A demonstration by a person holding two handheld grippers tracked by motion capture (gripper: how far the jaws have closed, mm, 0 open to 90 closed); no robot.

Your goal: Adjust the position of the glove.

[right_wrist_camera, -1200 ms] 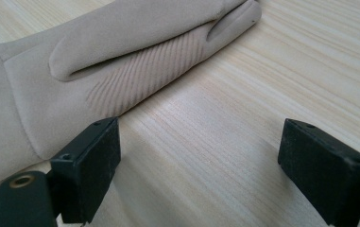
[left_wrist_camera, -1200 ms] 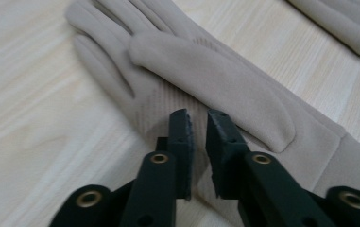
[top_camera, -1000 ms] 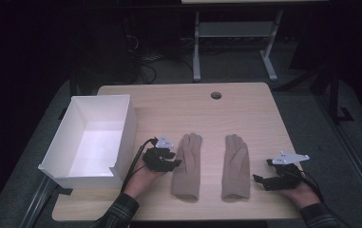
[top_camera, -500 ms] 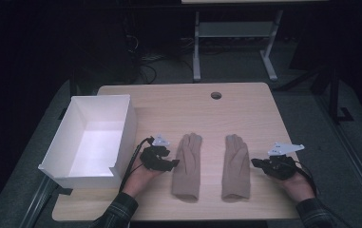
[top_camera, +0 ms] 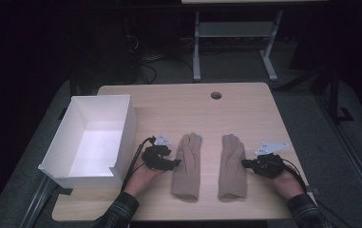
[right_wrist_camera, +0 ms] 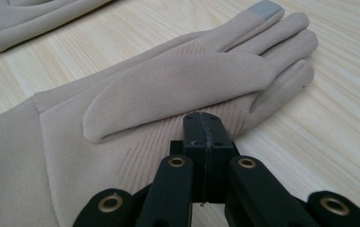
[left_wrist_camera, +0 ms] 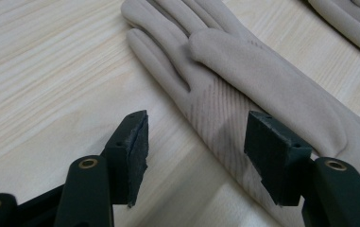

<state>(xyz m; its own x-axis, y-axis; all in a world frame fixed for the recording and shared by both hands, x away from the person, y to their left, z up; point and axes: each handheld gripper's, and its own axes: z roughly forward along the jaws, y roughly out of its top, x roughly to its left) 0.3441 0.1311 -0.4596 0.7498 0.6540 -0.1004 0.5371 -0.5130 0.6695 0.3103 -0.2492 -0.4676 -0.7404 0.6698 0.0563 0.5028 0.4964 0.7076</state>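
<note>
On the pale wooden desk (top_camera: 245, 104), the left tool (top_camera: 175, 163) rests at the near edge with its jaws apart, nothing between the pads, at nine o'clock of the left beige fabric glove (top_camera: 188, 166), just beside its edge. The right tool (top_camera: 245, 163) has its jaws pressed together, empty, its tip at the three o'clock edge of the right beige fabric glove (top_camera: 231, 167). Both gloves lie flat, fingers toward twelve o'clock, slightly apart. An open white cardboard box (top_camera: 122, 135) stands at nine o'clock of the left tool.

An open white box (top_camera: 93, 142) sits on the wooden table (top_camera: 245, 109), left side.
</note>
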